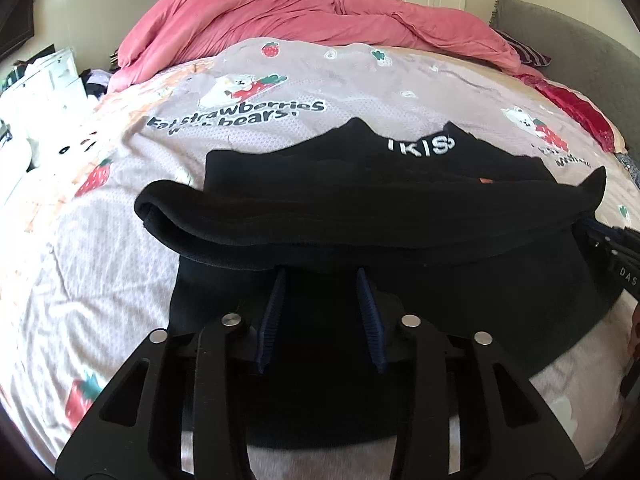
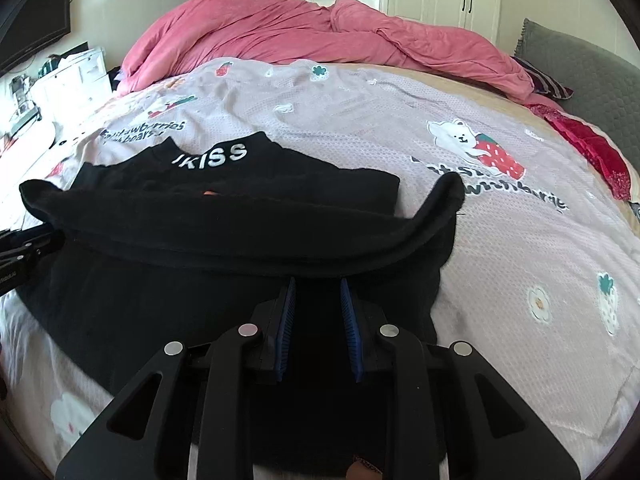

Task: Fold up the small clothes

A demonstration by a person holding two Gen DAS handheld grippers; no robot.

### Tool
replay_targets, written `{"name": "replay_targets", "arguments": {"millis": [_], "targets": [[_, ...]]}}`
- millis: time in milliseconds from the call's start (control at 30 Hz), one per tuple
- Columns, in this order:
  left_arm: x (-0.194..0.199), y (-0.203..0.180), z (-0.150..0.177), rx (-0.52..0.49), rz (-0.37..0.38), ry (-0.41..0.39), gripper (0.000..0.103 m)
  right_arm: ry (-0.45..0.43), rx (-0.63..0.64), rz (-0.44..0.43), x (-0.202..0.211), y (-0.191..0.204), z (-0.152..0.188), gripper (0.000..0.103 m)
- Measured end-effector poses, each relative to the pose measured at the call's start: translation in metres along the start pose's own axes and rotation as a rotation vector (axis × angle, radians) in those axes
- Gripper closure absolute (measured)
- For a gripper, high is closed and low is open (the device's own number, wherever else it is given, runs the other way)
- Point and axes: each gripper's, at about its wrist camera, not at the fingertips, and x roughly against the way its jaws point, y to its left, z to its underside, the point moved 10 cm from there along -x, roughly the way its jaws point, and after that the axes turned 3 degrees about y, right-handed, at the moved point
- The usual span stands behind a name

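Note:
A small black garment [image 1: 360, 208] with white letters at its collar lies on the printed bed sheet [image 1: 120, 240]; it also shows in the right wrist view [image 2: 240, 216]. Its near part is lifted and doubled over, so a thick folded edge hangs across both views. My left gripper [image 1: 323, 276] has its blue pads [image 1: 276, 304] a little apart, tips hidden under the folded edge near its left half. My right gripper [image 2: 318, 282] stands the same way, tips under the fold near its right half. The cloth hides the tips, so I cannot tell whether either holds it.
A rumpled pink duvet [image 1: 312, 12] lies across the far side of the bed, with a grey headboard [image 2: 592, 80] at the right. A red cloth [image 2: 592, 148] lies by the right edge. White furniture with clutter [image 1: 44, 76] stands off the bed's left side.

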Motion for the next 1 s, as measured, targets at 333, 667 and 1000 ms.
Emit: {"name": "replay_targets", "arguments": {"millis": [333,667,1000], "targets": [[-0.029,0.012,-0.032,0.106,0.03,0.036,0.068,-0.004,-0.065,-0.022,-0.018,-0.006,-0.027,0.081],[-0.02,0.048,-0.054,0.213,0.055,-0.085,0.065,-0.06,-0.157,0.02,-0.008,-0.043,-0.05,0.081],[-0.025,0.087,-0.045,0.35,0.183,-0.045,0.055,0.014,-0.278,-0.001,-0.024,-0.082,-0.034,0.061]]}}
